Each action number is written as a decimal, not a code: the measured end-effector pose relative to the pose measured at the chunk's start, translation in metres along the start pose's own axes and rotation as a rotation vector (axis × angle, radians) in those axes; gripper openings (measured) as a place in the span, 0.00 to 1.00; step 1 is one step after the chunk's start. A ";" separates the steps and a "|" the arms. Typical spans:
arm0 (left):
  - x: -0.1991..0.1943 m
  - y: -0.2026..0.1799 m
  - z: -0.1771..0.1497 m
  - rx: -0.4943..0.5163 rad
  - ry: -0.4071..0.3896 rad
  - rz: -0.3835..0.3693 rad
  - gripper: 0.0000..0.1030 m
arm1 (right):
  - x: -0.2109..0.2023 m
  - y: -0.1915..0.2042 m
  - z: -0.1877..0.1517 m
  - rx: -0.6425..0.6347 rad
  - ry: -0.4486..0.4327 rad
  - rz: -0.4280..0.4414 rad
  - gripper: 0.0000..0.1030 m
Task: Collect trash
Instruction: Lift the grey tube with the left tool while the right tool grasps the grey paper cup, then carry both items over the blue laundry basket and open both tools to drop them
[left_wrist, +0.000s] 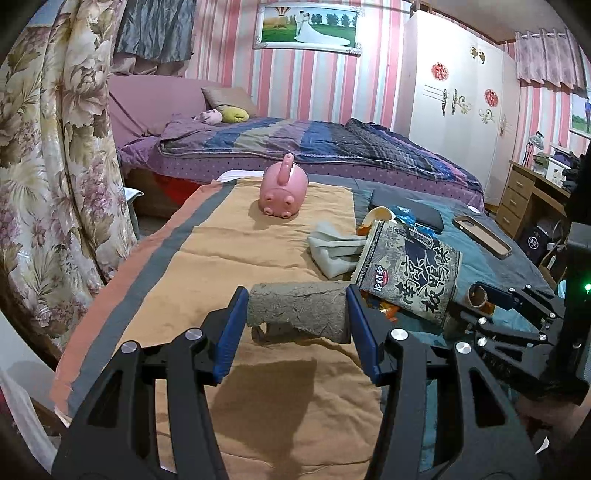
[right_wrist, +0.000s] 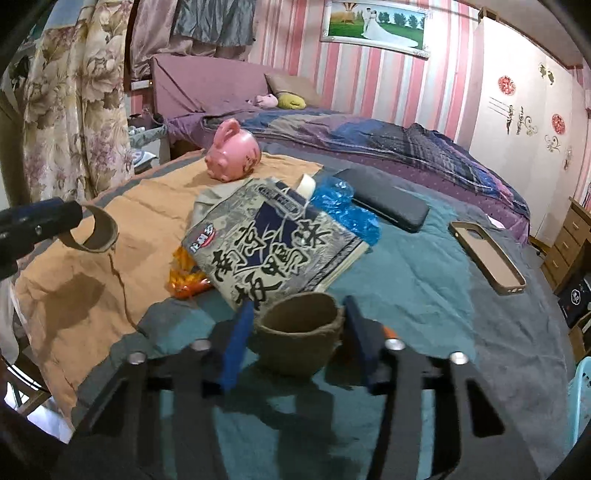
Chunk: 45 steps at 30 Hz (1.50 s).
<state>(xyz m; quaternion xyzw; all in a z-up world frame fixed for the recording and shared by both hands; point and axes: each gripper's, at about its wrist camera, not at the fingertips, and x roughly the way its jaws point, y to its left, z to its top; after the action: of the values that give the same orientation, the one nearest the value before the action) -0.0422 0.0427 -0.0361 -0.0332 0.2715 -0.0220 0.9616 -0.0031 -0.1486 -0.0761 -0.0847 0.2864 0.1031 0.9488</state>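
1. In my left wrist view, low centre, my left gripper (left_wrist: 295, 325) has its jaws clamped on the ends of a grey cardboard tube (left_wrist: 299, 314), which lies crosswise between the blue pads above the orange blanket (left_wrist: 229, 258).
2. In my right wrist view, low centre, my right gripper (right_wrist: 295, 332) has its jaws drawn in around a shorter brown cardboard roll (right_wrist: 299, 332); both pads sit against its sides, open end facing up.
3. Just behind that roll lies a large printed snack bag (right_wrist: 273, 243), with an orange wrapper (right_wrist: 184, 280) poking out at its lower left and a crumpled blue plastic wrapper (right_wrist: 343, 210) at its upper right.
4. Right of the bag, a dark phone (right_wrist: 384, 199) and a tan phone case (right_wrist: 487, 254) rest on the teal cover (right_wrist: 406, 288).
5. Toward the upper left, a pink piggy bank (right_wrist: 232, 155) stands on the orange blanket.
6. At the left edge of the right wrist view, the left gripper's tube appears end-on.
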 end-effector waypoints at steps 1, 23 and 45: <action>0.000 -0.001 0.000 0.001 -0.001 -0.001 0.51 | -0.001 -0.002 0.000 0.010 -0.004 0.009 0.40; -0.006 -0.020 0.003 0.002 -0.026 -0.011 0.51 | -0.062 -0.030 0.005 0.045 -0.175 0.089 0.34; -0.040 -0.119 0.031 0.047 -0.057 -0.144 0.51 | -0.143 -0.135 0.004 0.154 -0.298 -0.044 0.34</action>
<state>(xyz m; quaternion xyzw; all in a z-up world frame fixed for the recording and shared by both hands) -0.0631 -0.0716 0.0201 -0.0304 0.2403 -0.0964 0.9654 -0.0845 -0.2991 0.0209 -0.0019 0.1478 0.0717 0.9864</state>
